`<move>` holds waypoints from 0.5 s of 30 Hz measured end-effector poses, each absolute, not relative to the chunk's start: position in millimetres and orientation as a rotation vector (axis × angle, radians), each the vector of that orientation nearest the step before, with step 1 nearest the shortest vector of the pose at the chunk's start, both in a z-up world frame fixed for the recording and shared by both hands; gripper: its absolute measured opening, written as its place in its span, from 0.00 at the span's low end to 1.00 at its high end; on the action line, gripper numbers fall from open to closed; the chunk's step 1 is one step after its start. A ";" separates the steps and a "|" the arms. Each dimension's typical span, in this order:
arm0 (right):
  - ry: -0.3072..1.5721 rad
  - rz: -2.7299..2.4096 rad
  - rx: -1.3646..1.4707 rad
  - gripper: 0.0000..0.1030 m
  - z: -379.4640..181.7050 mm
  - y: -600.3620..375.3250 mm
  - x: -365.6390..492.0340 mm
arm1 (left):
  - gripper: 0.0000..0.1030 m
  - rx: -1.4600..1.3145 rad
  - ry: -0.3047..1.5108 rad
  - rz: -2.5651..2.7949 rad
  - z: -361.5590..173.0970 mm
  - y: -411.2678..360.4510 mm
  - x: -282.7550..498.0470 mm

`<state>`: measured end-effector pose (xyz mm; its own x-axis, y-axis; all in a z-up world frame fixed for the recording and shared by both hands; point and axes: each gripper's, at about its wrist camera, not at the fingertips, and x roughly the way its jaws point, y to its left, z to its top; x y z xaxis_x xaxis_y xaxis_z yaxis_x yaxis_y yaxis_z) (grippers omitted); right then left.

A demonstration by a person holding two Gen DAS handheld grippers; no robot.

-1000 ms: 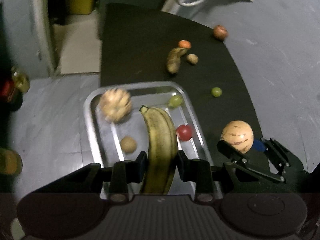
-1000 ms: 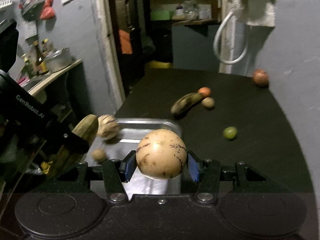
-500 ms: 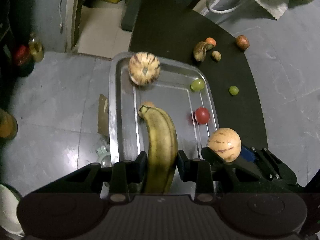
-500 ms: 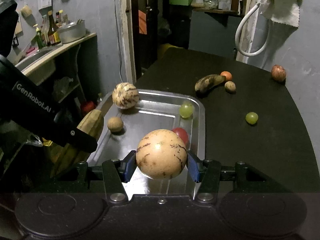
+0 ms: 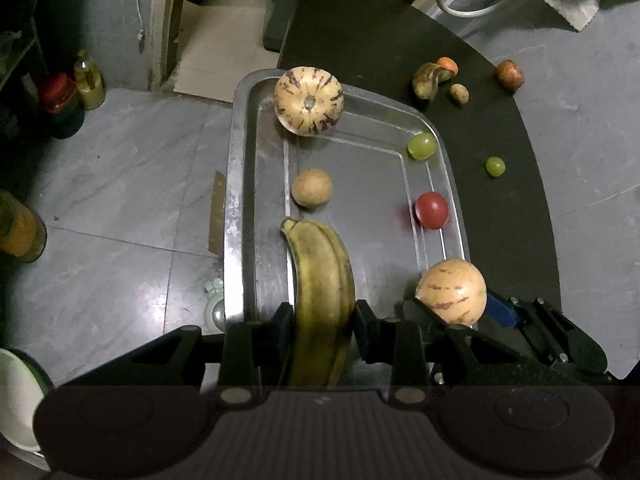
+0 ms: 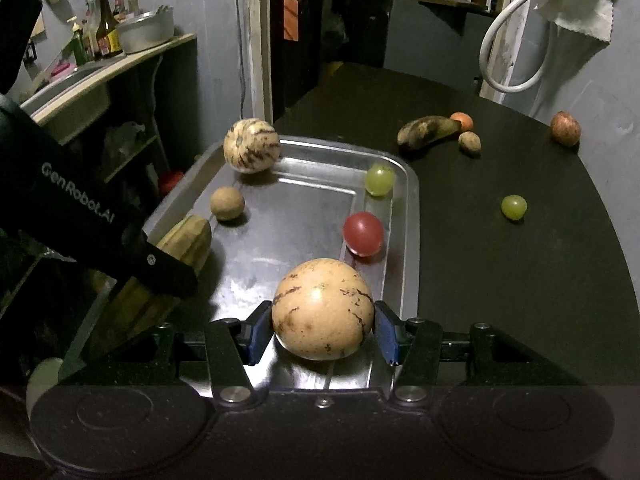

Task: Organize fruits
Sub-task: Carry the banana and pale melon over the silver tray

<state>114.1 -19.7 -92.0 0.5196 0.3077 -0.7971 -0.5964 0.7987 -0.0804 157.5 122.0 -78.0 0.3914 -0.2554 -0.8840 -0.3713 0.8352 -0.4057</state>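
Dim kitchen, dark tabletop [image 6: 500,280] with a steel tray [image 5: 236,208] at its left edge. Left gripper [image 5: 320,322] fingers clamp a banana [image 5: 324,292] over the tray's near left, casing reads "GenRobot.AI"; right gripper [image 6: 322,334] fingers pinch a striped melon [image 6: 323,308] over the near right, presumably both for drop-off. Second banana [image 6: 426,130], grape [image 6: 513,207] lie loose, far right.

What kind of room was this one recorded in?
Most likely a home kitchen or utility corner. A side counter holds sauce bottles and a metal pot, more jars stand on the tiled floor, and fruit is being sorted into a metal tray on a dark table.
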 end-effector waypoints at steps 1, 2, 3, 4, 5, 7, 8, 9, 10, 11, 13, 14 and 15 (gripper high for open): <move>0.869 0.554 -0.371 0.53 -93.2 -20.2 113.9 | 0.34 -0.613 1.190 0.082 -78.9 121.5 157.9; 0.871 0.552 -0.373 0.53 -94.4 -20.9 113.8 | 0.34 -0.613 1.192 0.083 -79.8 121.0 158.0; 0.874 0.551 -0.375 0.53 -95.5 -21.4 113.9 | 0.34 -0.612 1.193 0.084 -80.2 121.1 158.1; 0.873 0.555 -0.376 0.53 -96.2 -21.8 113.6 | 0.34 -0.609 1.194 0.083 -80.3 121.2 158.2; 0.873 0.559 -0.380 0.53 -97.0 -21.6 113.2 | 0.34 -0.607 1.194 0.084 -80.5 120.6 158.1; 0.869 0.561 -0.391 0.53 -98.1 -20.7 112.1 | 0.34 -0.604 1.193 0.084 -80.4 120.1 158.7; 0.868 0.562 -0.393 0.54 -98.4 -20.8 112.2 | 0.34 -0.603 1.192 0.083 -80.7 119.8 158.7; 0.868 0.562 -0.391 0.54 -98.5 -21.2 112.3 | 0.34 -0.603 1.191 0.082 -80.8 119.7 158.6; 0.868 0.561 -0.391 0.53 -98.5 -21.3 112.2 | 0.34 -0.605 1.190 0.082 -81.0 119.9 158.3; 0.868 0.561 -0.393 0.53 -98.5 -21.0 112.0 | 0.34 -0.608 1.189 0.083 -81.2 119.9 157.9; 0.868 0.563 -0.394 0.54 -98.3 -21.1 112.3 | 0.35 -0.612 1.190 0.081 -81.4 120.5 157.3; 0.868 0.563 -0.395 0.55 -98.2 -21.1 112.0 | 0.36 -0.617 1.192 0.078 -81.6 120.9 157.4; 0.868 0.564 -0.395 0.55 -97.9 -21.2 111.6 | 0.36 -0.621 1.195 0.075 -81.6 121.0 157.3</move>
